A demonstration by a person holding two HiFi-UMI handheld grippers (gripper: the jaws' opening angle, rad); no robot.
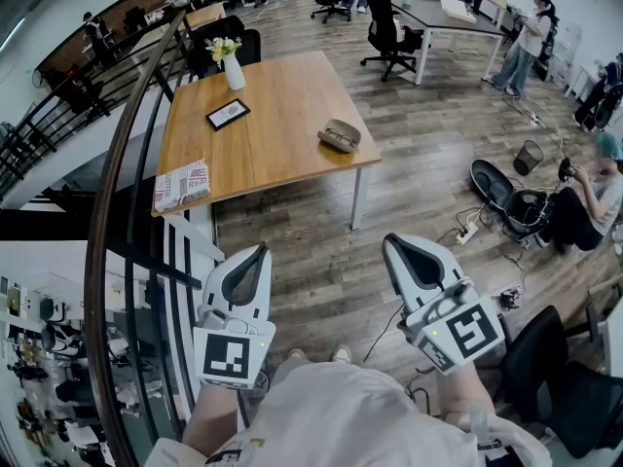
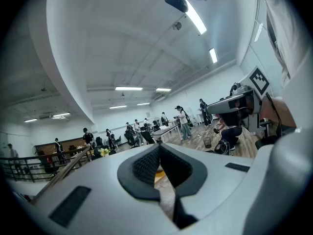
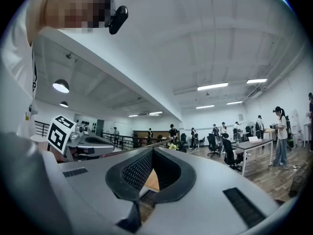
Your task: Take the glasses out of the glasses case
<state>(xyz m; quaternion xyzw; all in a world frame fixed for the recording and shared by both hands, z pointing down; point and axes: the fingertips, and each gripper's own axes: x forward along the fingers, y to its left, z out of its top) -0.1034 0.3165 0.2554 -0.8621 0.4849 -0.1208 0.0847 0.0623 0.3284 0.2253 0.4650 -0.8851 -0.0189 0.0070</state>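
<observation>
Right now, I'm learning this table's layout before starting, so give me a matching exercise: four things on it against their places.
Things: 1 glasses case; 2 vase of flowers; 3 black-framed tablet; 4 patterned box.
Places on the table: A near left corner; B by the right edge; C far edge; D just in front of the vase.
Pairs: 1-B, 2-C, 3-D, 4-A.
</observation>
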